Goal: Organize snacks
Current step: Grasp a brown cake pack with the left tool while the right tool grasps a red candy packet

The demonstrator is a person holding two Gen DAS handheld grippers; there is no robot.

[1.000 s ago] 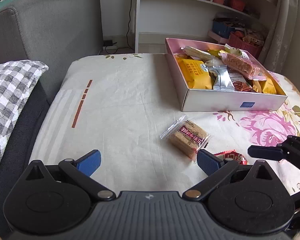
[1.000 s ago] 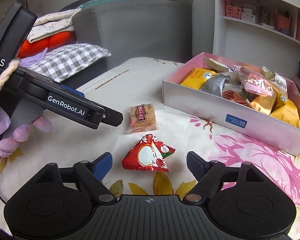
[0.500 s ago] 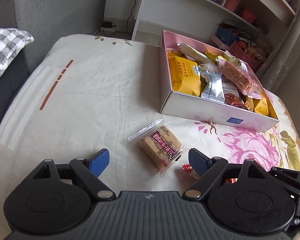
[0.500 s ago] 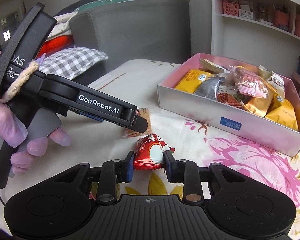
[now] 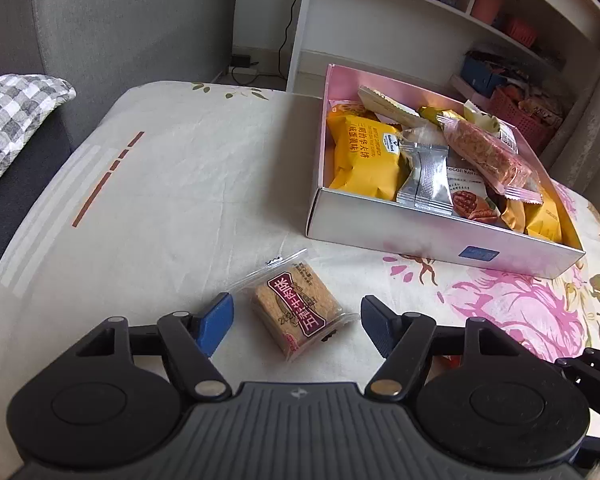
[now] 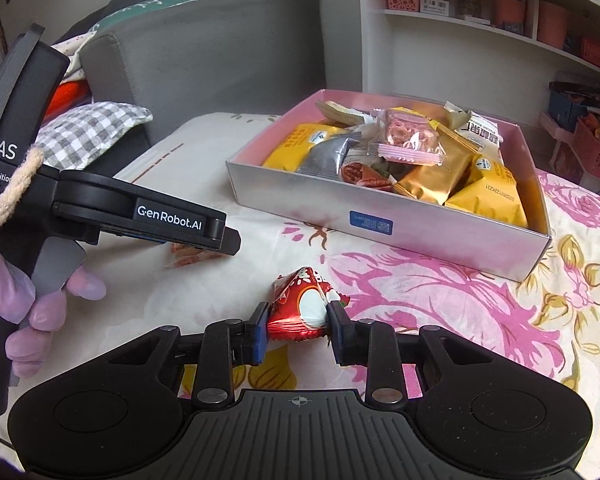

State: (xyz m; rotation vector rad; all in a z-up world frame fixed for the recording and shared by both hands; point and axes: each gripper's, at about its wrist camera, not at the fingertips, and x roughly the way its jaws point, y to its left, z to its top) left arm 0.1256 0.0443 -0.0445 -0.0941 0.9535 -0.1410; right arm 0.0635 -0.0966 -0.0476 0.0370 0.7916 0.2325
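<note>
On our left, our left gripper (image 5: 296, 322) straddles a square cereal bar (image 5: 298, 312) in a clear wrapper with a dark red label, lying flat on the pale sheet (image 5: 160, 200); its jaws are closing with the bar between them, and the blue pads (image 5: 216, 322) stand clear of the wrapper on both sides, so nothing is gripped there yet. From the right wrist view the same tool shows side-on, held by a gloved hand (image 6: 40, 304), with only a corner of the bar peeking out below its fingers. To the right of that, our right gripper (image 6: 298, 330) is clenched on a small red foil packet (image 6: 300, 306), puffy and roughly triangular with a white oval on its face; the pads pinch its lower end, and we cannot tell whether it is clear of the flowered cloth (image 6: 460, 300). Farther right and beyond both sits the pink box (image 6: 380, 224), open-topped and already crowded with yellow, gold, silver and pink packets. We judge that we are in the pickup step for the last two loose snacks: one is secured, the other about to be. Next we need the left pads to meet the bar's two long sides squarely, since the slack wrapper could slip or crumple. The right hand then has to carry the red packet over the box's near wall and let go where the heap leaves room.
</note>
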